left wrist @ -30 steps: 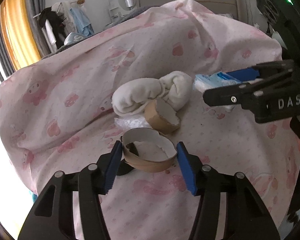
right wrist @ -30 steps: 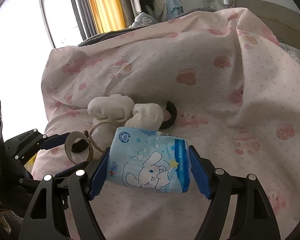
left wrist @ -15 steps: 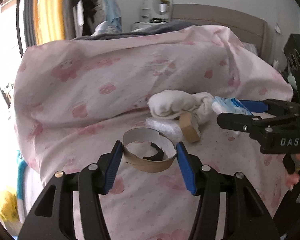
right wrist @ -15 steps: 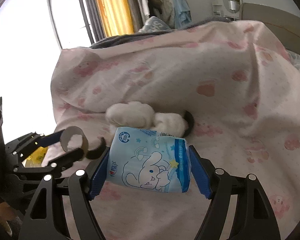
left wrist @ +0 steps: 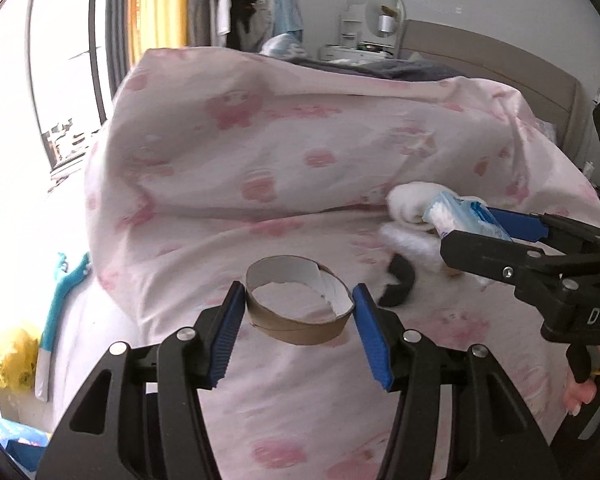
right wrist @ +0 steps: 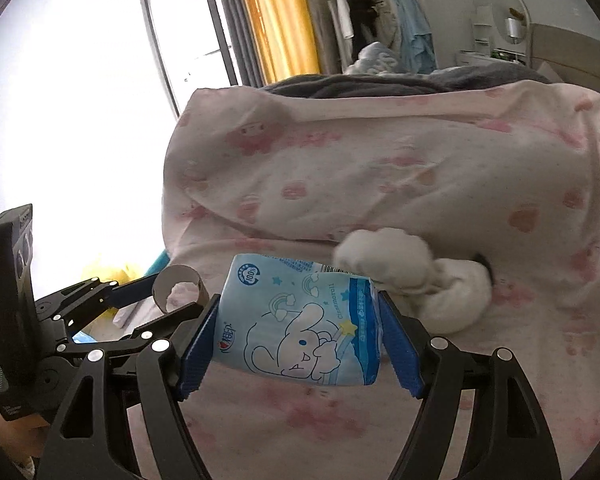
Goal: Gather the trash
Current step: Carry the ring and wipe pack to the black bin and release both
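Observation:
My left gripper point(left wrist: 299, 312) is shut on a torn brown cardboard ring point(left wrist: 298, 308), held above the pink patterned bedcover point(left wrist: 300, 160). My right gripper point(right wrist: 300, 336) is shut on a light blue tissue pack point(right wrist: 300, 328) with a cartoon dog print. In the left wrist view the right gripper point(left wrist: 480, 224) comes in from the right with the tissue pack point(left wrist: 460, 218). In the right wrist view the left gripper point(right wrist: 168, 292) sits at the left with the cardboard ring point(right wrist: 178, 288). White rolled socks point(right wrist: 404, 280) and a black curved piece point(left wrist: 398, 284) lie on the bed.
A bright window and yellow curtain point(right wrist: 276, 20) fill the left. A yellow bag point(left wrist: 8, 360) and a teal-and-white object point(left wrist: 56, 312) lie on the floor beside the bed. Clothes hang at the back point(left wrist: 236, 4). A headboard point(left wrist: 500, 60) and a shelf stand far right.
Both grippers have swung left toward the bed's window-side edge and risen a little, each keeping its item. The socks and the other cardboard piece have slid right in both views.

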Demonstrator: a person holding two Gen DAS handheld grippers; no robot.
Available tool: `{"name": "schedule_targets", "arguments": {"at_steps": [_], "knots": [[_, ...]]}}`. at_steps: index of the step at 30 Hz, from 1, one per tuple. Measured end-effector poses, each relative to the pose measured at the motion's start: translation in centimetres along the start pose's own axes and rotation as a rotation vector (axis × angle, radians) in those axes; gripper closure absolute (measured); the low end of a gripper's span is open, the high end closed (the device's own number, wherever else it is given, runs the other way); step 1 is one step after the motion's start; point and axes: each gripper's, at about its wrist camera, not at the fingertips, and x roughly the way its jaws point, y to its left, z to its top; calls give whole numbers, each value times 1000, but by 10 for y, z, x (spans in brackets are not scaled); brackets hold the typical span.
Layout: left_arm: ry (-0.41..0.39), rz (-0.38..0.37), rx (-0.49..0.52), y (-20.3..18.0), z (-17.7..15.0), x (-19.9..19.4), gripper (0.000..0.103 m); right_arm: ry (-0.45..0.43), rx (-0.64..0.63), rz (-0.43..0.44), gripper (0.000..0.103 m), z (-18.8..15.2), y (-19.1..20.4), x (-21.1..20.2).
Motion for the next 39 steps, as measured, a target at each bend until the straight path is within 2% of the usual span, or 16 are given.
{"name": "schedule_targets", "arguments": {"at_steps": [7,14,17,22,31,39], "knots": [[1,22,-36,31,-7,-14,45,9,-37,37,27,2,34,13],[35,81,-93,70,-21,-22,45,30,-83,87,27,-1,68,27],[77,133,-115,87,-27,-22,45,45,-88,111,27,-2,80,34],[122,158,-182,114,-38,-24,45,68,-104,147,27,-3,105,45],[182,193,-211,145,-63,-27,45,89,-142,213,27,-3,148,60],[268,197,-281,183,-97,-26,45,110,-171,257,27,-5,182,75]]}}
